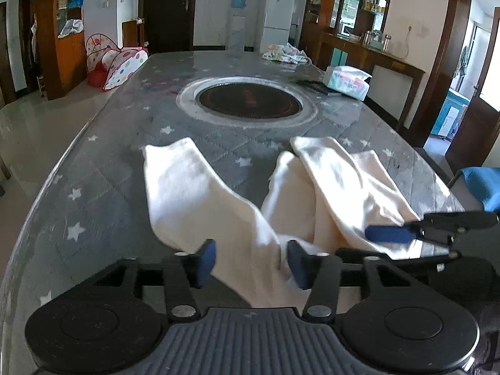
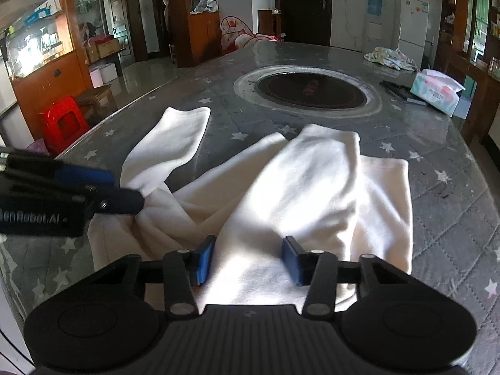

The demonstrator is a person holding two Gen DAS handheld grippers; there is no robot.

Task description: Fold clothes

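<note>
A white garment lies crumpled on the near end of the table. One long part of it stretches away to the left. My left gripper stands open over the garment's near left part, and a raised fold runs between its blue pads. In the right wrist view the left gripper comes in from the left, with cloth bunched at its lower fingertip. My right gripper is open low over the garment, a thick ridge of cloth between its pads. It also shows at the right of the left wrist view.
The table has a grey star-patterned cover and a round dark inset at its middle. A tissue pack, a dark flat object and a crumpled patterned cloth sit far right. A blue cloth hangs beside the right edge. A red stool stands on the floor.
</note>
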